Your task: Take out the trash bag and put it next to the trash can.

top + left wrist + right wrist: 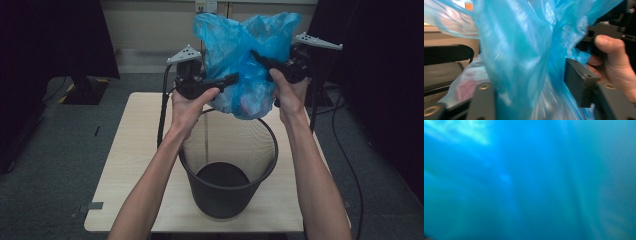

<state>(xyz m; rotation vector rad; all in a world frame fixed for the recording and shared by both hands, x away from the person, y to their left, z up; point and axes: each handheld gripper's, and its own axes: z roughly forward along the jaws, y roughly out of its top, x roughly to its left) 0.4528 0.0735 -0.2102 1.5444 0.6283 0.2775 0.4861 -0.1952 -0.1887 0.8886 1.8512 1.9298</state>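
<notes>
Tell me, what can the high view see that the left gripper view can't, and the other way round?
The high view shows the black mesh bin on the wooden table, both forearms, and the blue plastic bag held up above the bin. The left gripper view shows, up close, the left gripper with bag film between its fingers, which stand apart. Both show the blue bag and the person's right hand on the right gripper.

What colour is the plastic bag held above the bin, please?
Translucent blue bag, clearest in the high view.
</notes>
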